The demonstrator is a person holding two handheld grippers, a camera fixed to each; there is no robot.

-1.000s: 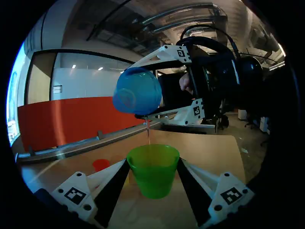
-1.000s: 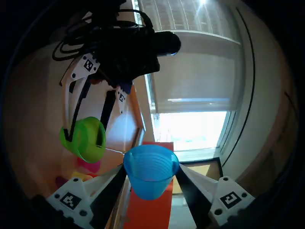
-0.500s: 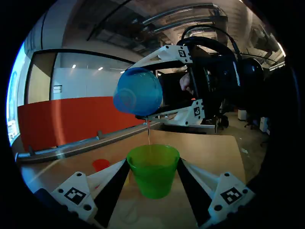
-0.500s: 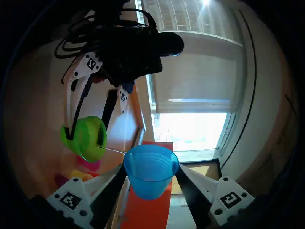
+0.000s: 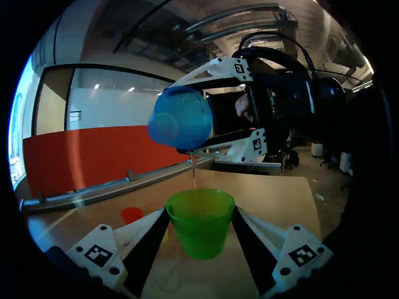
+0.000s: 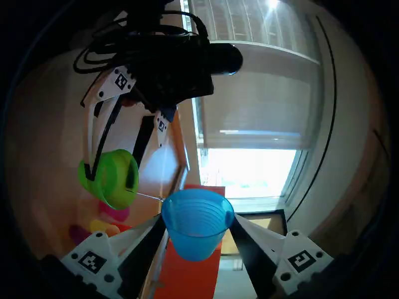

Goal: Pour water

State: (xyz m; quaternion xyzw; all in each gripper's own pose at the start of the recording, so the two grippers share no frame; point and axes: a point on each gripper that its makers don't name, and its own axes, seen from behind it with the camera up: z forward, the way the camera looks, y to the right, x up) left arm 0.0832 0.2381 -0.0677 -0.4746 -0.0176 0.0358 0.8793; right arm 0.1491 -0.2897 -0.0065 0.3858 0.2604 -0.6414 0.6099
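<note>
My left claw (image 5: 199,215) pinches the green cup (image 5: 200,229), a finger pressed on each side of its wall, and holds it upright with the mouth open to the ceiling. I cannot tell whether its base touches the counter (image 5: 284,194). A small red thing (image 5: 131,215) sits on the counter beyond this claw's left finger, well apart from the pour.

Above the left claw and a little ahead of it hangs the blue cup (image 5: 180,119). It is tipped far over, so its long axis lies near level and its base faces this claw. A thin thread of water (image 5: 193,172) drops from its lower lip into the green cup, landing toward the far side of the mouth.

My right claw (image 6: 198,226) is clamped on the blue cup, one finger on either side. From this claw the green cup lies ahead and to the left, and the thread crosses the gap between the two rims. I see hardly any water pooled in the blue cup, so I judge the pour near its end. The blue lip must sit over the green mouth. Because the stream falls close to the far rim, a drift away from the left claw would wet the counter.
</note>
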